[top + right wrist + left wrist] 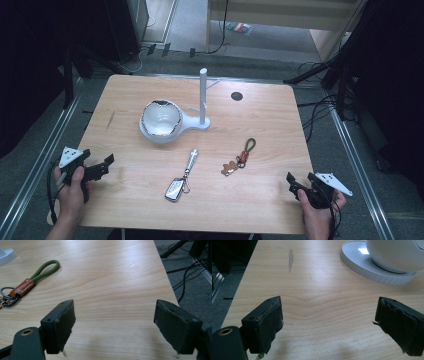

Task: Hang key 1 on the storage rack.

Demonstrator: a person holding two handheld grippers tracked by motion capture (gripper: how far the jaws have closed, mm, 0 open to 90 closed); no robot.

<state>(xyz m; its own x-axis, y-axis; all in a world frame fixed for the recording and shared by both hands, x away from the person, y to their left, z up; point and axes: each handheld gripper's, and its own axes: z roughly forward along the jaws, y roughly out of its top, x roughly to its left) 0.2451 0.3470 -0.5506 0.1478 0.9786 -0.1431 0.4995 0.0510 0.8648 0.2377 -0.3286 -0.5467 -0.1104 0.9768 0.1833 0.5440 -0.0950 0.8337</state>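
A white bowl rests on the round base of a white stand whose upright post rises behind it. A silver car key with a metal fob lies at the table's front middle. To its right lies a keychain with a green cord loop and brown leather tab. My left gripper is held at the front left, open, with bare wood between its jaws. Near the front right corner, my right gripper is open and holds nothing.
The wooden table has a small dark round hole at the back right and a grey smear at the left. Cables trail over the floor on the right, past the table's edge. Metal rails run along both sides.
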